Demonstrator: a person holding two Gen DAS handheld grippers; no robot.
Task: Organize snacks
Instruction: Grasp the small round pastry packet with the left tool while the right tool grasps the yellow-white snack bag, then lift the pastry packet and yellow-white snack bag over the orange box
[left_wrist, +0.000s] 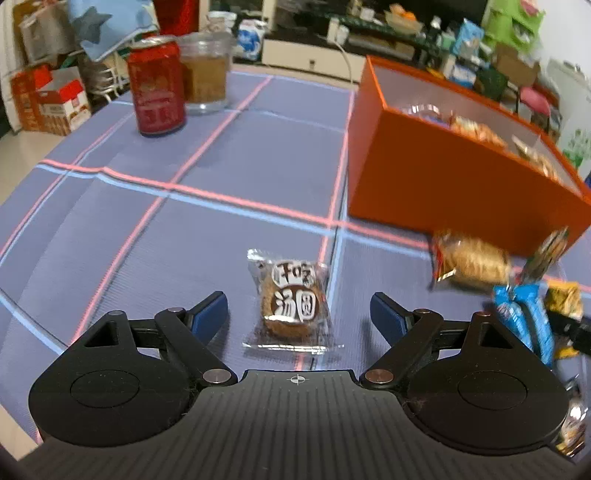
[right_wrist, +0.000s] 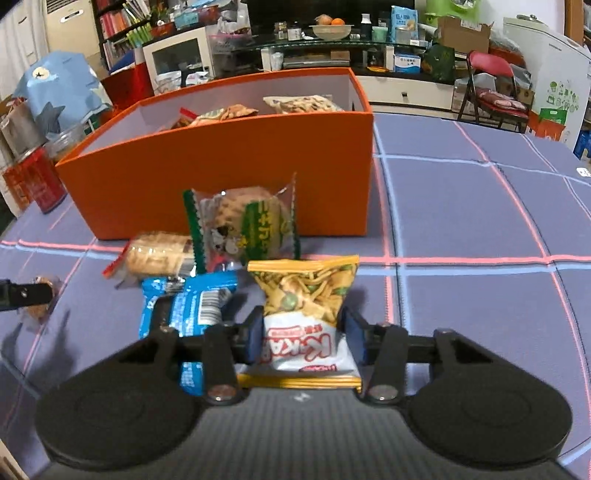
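Note:
A clear-wrapped round cookie packet (left_wrist: 291, 306) lies on the purple checked tablecloth between the fingers of my left gripper (left_wrist: 297, 301), which is open, its blue pads apart from the wrapper. My right gripper (right_wrist: 303, 328) is shut on a yellow and white snack bag (right_wrist: 306, 295), pinching its middle. Just left of it lies a blue packet (right_wrist: 192, 302). Behind stand a green-trimmed cracker packet (right_wrist: 247, 225) and a rice cracker packet (right_wrist: 159, 254). The orange box (right_wrist: 221, 177) beyond them holds several snack bags.
A red can (left_wrist: 157, 88) and a glass jar (left_wrist: 205, 74) stand at the table's far left corner. The orange box (left_wrist: 424, 184) fills the right side in the left wrist view. Furniture and cluttered shelves surround the table.

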